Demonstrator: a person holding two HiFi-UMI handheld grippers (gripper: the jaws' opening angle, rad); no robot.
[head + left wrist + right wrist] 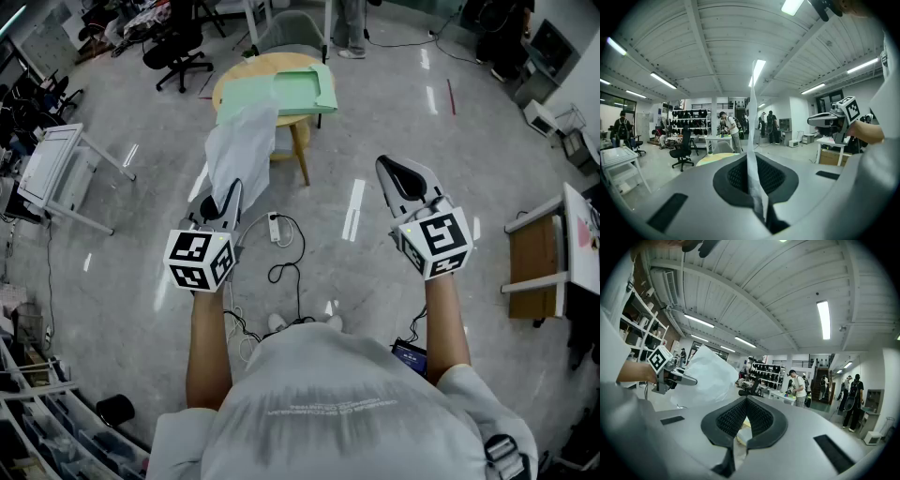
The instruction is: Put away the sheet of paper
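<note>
The left gripper [223, 199] is pinching the sheet of paper [242, 148], which is sticking up and forward toward the green folder [281, 94] on the round table [246, 67] ahead (the right gripper [389, 169], jaws together and empty, is hovering farther off).

Two grippers: left gripper [222, 202], right gripper [397, 174]. Two marker cubes, one on each: left [200, 260], right [433, 242]. One sheet [242, 150] of white paper. One round table [246, 73], far, with one green folder [281, 94] on it. One power strip [275, 228] on the near floor. One white stand [52, 164] at left, one wooden desk [534, 253] at right. Black chairs at far left: one plain [178, 42], others too dim to count.
</note>
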